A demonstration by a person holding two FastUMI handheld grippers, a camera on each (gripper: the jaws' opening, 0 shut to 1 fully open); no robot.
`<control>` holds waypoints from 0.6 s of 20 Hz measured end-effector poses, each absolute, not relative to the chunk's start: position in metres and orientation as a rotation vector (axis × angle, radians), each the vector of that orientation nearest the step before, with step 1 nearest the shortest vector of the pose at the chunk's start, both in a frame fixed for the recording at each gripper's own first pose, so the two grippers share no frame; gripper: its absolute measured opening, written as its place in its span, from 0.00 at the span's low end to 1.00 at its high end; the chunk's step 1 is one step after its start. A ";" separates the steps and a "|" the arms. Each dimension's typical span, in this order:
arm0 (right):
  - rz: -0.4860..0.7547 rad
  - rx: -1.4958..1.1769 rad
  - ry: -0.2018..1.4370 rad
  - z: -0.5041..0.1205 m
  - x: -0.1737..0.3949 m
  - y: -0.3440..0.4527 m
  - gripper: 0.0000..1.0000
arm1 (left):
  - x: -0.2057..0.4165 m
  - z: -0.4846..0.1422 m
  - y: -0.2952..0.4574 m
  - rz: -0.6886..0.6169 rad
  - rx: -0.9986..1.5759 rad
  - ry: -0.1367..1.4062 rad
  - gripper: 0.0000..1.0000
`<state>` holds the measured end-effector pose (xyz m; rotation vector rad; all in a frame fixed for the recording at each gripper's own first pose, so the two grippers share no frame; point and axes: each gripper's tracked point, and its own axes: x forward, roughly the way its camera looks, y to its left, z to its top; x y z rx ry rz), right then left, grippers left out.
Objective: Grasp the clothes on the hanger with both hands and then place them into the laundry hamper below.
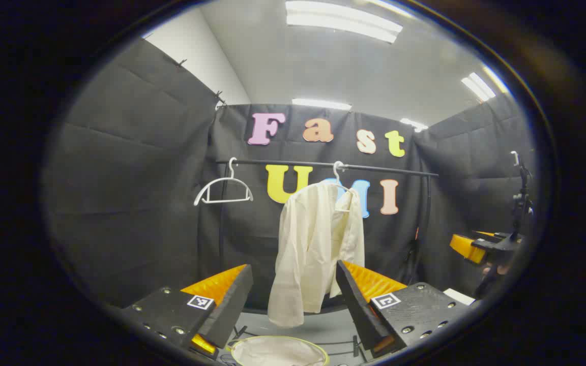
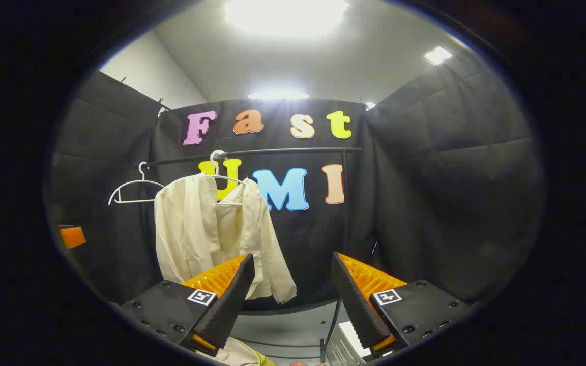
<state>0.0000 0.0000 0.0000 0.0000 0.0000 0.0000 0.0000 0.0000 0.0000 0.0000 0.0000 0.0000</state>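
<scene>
Cream cloth, a shirt point(image 1: 316, 244), hangs from a white hanger point(image 1: 343, 190) on the dark rail point(image 1: 374, 168); a second, bare hanger point(image 1: 223, 189) sits further along that rail. Below the shirt, the hamper's point(image 1: 279, 351) rim shows. The left gripper point(image 1: 293, 300) and the right gripper point(image 2: 293, 297) both have fingers spread wide, holding nothing, well short of the shirt. The approach step seems in hand: next, each gripper likely must close the gap to the shirt and pinch the fabric.
</scene>
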 end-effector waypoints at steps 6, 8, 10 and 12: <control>0.023 -0.004 0.020 -0.006 0.007 0.005 0.94 | 0.006 -0.007 0.000 0.033 -0.011 0.020 0.96; 0.026 0.001 0.022 -0.008 0.012 0.005 0.96 | 0.010 -0.007 -0.004 0.031 0.002 0.027 0.96; 0.025 0.008 0.028 -0.009 0.015 0.004 0.96 | 0.015 -0.010 -0.010 0.034 -0.003 0.041 0.96; 0.023 0.006 0.029 -0.010 0.017 0.002 0.96 | 0.022 -0.010 -0.019 0.026 -0.021 0.045 0.96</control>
